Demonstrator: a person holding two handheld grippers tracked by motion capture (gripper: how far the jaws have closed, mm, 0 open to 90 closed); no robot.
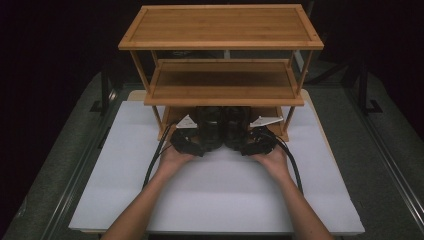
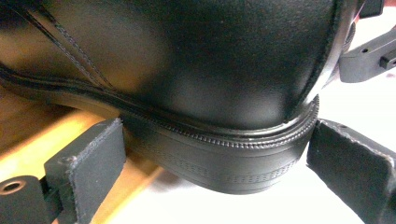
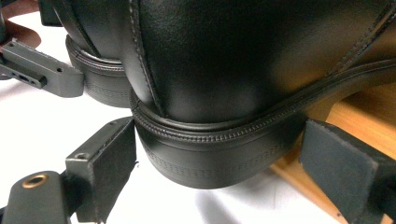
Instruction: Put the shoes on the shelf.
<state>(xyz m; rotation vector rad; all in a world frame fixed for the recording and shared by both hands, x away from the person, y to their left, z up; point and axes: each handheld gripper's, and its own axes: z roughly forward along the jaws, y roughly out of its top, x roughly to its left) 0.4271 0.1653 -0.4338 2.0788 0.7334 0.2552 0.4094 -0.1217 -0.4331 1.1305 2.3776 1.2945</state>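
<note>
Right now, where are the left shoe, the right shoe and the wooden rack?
Left shoe (image 2: 210, 70), left gripper view, on the leather heel.
Right shoe (image 3: 219, 65), right gripper view, on the leather heel.
Wooden rack (image 1: 220, 25), high view, on the top shelf board.

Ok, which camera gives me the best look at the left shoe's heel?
The left gripper view: the left shoe's heel is close, between the fingers. The high view shows it small and dark; the right gripper view catches its edge.
</note>
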